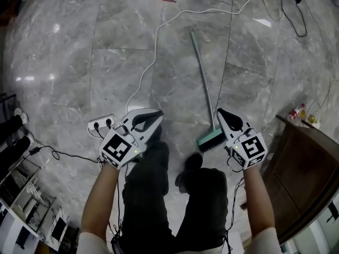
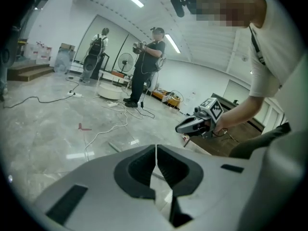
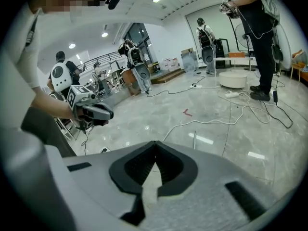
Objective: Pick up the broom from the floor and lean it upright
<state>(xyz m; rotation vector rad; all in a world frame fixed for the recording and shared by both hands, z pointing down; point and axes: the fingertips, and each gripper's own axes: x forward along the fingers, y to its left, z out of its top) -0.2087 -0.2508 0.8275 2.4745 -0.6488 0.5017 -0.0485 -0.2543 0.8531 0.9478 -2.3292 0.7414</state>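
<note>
The broom [image 1: 203, 78] lies flat on the grey marble floor, its thin grey handle running away from me and its teal head [image 1: 211, 140] nearest my feet. My right gripper [image 1: 220, 112] hovers just right of the head, shut and empty. My left gripper [image 1: 158, 113] hangs further left, apart from the broom, jaws shut with nothing between them. In the left gripper view the closed tips of the left gripper [image 2: 156, 148] point at the floor, with the handle's end [image 2: 115, 147] beyond. The right gripper view shows the right gripper [image 3: 155, 142] with the handle [image 3: 195, 137] ahead of it.
A white cable [image 1: 159, 41] snakes across the floor to a power strip [image 1: 100, 124] left of my left gripper. A dark wooden cabinet [image 1: 307, 163] stands at the right, with small bottles [image 1: 297, 111] by it. My legs [image 1: 159, 194] are below. Other people stand far off [image 2: 147, 66].
</note>
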